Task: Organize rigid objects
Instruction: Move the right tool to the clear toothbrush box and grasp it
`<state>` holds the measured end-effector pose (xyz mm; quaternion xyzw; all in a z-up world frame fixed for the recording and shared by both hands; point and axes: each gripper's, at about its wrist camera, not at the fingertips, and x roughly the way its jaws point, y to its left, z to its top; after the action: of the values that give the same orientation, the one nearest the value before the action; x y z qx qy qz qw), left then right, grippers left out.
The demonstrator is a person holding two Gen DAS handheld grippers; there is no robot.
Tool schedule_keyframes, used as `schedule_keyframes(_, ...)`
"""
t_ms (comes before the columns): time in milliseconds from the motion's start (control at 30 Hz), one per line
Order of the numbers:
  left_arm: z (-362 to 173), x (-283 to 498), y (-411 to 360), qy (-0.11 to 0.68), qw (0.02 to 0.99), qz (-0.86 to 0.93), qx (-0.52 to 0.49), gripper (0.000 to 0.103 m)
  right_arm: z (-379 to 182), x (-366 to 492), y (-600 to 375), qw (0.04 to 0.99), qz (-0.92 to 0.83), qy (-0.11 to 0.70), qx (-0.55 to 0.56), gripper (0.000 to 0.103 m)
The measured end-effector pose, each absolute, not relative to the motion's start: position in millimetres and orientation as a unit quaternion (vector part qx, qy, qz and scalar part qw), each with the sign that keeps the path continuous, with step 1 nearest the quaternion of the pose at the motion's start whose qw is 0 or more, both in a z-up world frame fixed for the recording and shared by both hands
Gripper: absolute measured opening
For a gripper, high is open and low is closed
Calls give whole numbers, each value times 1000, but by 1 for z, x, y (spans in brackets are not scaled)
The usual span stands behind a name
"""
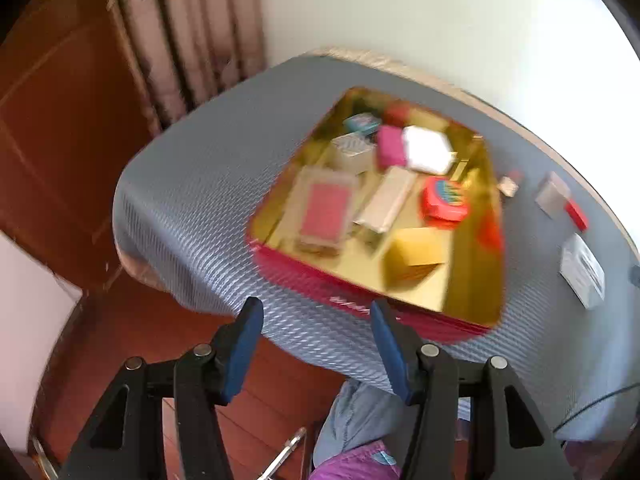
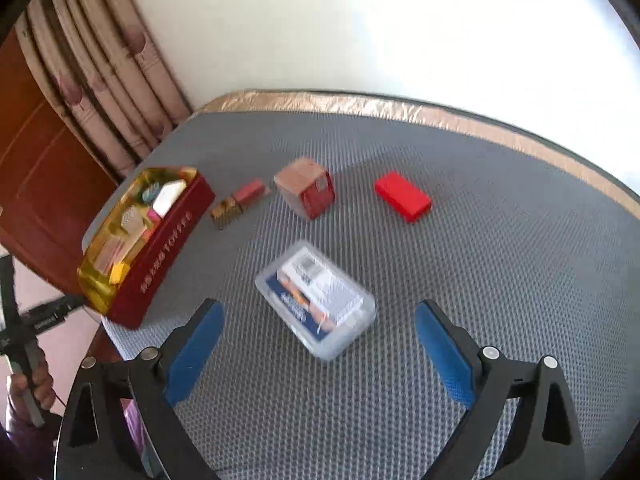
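Left tool (image 1: 316, 316): jaws apart, empty, hovering at the near edge of the red, gold-lined rectangular tin (image 1: 472, 280).
Right tool (image 2: 318, 320): jaws spread wide, empty, flanking the clear plastic case (image 2: 316, 300) without touching it.
Tin: on the grey textured counter (image 2: 480, 280), left side, holding assorted small boxes.
Loose items: flat red box (image 2: 402, 197), red-sided cube box (image 2: 306, 192), and small patterned box (image 2: 227, 210), all beyond the case.
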<state>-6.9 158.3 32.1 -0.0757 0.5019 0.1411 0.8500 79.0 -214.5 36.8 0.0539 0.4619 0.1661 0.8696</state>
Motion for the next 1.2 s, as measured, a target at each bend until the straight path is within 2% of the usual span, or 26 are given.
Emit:
schedule_keyframes(233, 44, 2, 127, 515, 852, 70, -60, 57, 14, 102, -159, 848, 236, 443, -172, 100)
schedule_keyframes(333, 53, 7, 103, 511, 858, 50, -18, 57, 0, 124, -157, 806, 289, 496, -144, 97)
schedule_keyframes(400, 59, 14, 86, 503, 863, 39, 17, 57, -8, 130, -154, 803, 275, 504, -161, 88)
schedule_keyframes(433, 61, 17, 80, 502, 864, 30, 26, 57, -11, 134, -154, 797, 278, 511, -161, 73)
schedule_keyframes(467, 64, 20, 75, 503, 863, 21, 32, 57, -14, 135, -154, 794, 280, 518, -152, 64)
schedule_keyframes(533, 69, 32, 63, 507, 861, 0, 36, 57, -18, 134, -157, 798, 277, 517, -142, 60)
schedule_keyframes(867, 87, 124, 8, 494, 858, -113, 81, 57, -26, 57, -214, 869, 154, 460, -93, 59)
schedule_keyframes(967, 77, 156, -11, 495, 849, -146, 113, 57, -32, 43, -253, 882, 113, 455, -45, 59)
schedule_keyframes(1200, 39, 208, -49, 517, 813, -193, 185, 57, -44, 33, -277, 889, 118, 441, 24, 58)
